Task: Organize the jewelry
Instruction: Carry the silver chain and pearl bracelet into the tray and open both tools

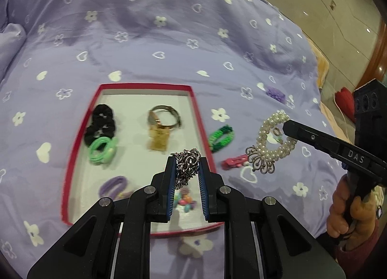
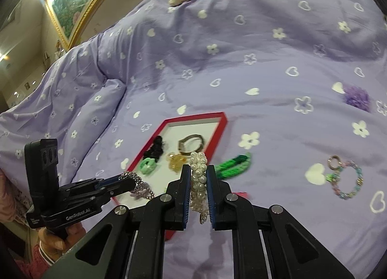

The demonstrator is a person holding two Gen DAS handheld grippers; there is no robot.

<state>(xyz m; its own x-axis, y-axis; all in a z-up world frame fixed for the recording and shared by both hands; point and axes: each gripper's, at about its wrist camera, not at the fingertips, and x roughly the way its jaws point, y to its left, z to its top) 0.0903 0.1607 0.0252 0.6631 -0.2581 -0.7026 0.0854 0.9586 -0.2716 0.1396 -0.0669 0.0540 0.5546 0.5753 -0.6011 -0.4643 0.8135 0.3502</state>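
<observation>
**Two pieces carried together toward the red tray**

The left gripper (image 1: 187,161) was closed on a bunched silver chain (image 1: 187,165), which hung between its blue pads above the near end of the red-rimmed tray (image 1: 145,86). The right gripper (image 2: 198,170) was clamped on a white pearl bracelet (image 2: 198,165); in the left wrist view the bracelet (image 1: 275,131) dangled with a filigree metal charm (image 1: 261,160) over the purple bedspread (image 1: 169,37), to the right of the tray.

The tray already held a black scrunchie (image 1: 100,124), green hair ties (image 1: 102,152), purple hair ties (image 1: 113,185), a metal bangle (image 1: 165,115) and some coloured beads (image 1: 186,200). The white floor between the bangle and the beads looked bare, and was probably the best spot for the chain.

To do this step well, each piece probably needed lowering until it touched the tray floor before the jaws parted, since a chain dropped from height would likely tangle or bounce. The pearl bracelet had to clear the right rim first, charm included. The green braided band (image 1: 221,137) and pink clip (image 1: 233,161) lay just outside that rim, so the right gripper's path probably had to pass above them.
</observation>
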